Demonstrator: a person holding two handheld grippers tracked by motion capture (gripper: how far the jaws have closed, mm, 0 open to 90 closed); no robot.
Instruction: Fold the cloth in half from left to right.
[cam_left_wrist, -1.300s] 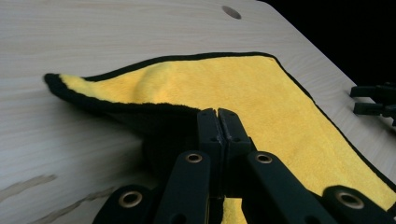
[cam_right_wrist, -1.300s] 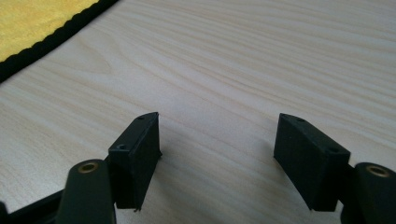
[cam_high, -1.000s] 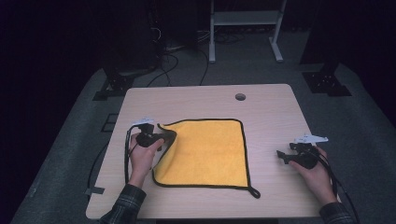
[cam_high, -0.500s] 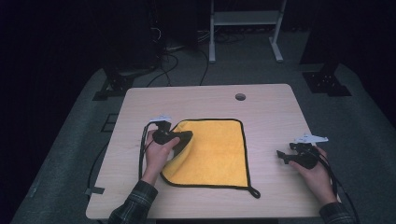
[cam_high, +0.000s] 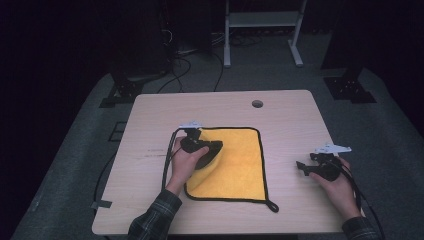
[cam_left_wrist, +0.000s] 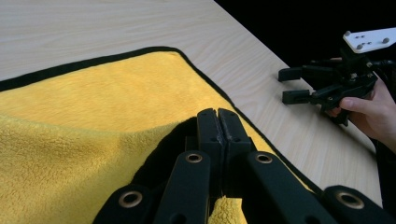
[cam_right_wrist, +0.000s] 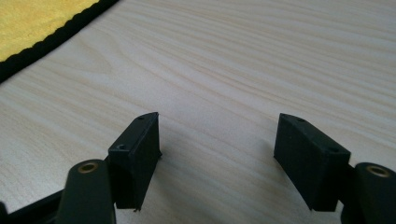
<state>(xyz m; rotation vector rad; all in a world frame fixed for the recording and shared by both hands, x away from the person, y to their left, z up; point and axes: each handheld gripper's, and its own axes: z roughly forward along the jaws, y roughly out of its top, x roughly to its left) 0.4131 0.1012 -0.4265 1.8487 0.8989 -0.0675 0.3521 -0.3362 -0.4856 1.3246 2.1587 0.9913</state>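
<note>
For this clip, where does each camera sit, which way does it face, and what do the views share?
High view: above the person's side, looking forward and down at the table; forearms and both tongs show.
Left gripper view: rides the left tongs, shut on the yellow cloth; the right tongs show beyond.
Right gripper view: rides the right tongs, open over bare wood.
Shared: all three show the cloth and table.

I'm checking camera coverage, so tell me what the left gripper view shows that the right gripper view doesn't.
Left gripper view: the left gripper, its fingers shut on the yellow cloth, lifting its edge, and farther off the right gripper in the person's right hand.

Right gripper view: that gripper's own fingers spread open over bare wood, holding nothing.

Both: the cloth's black-trimmed edge and the wooden table.
</note>
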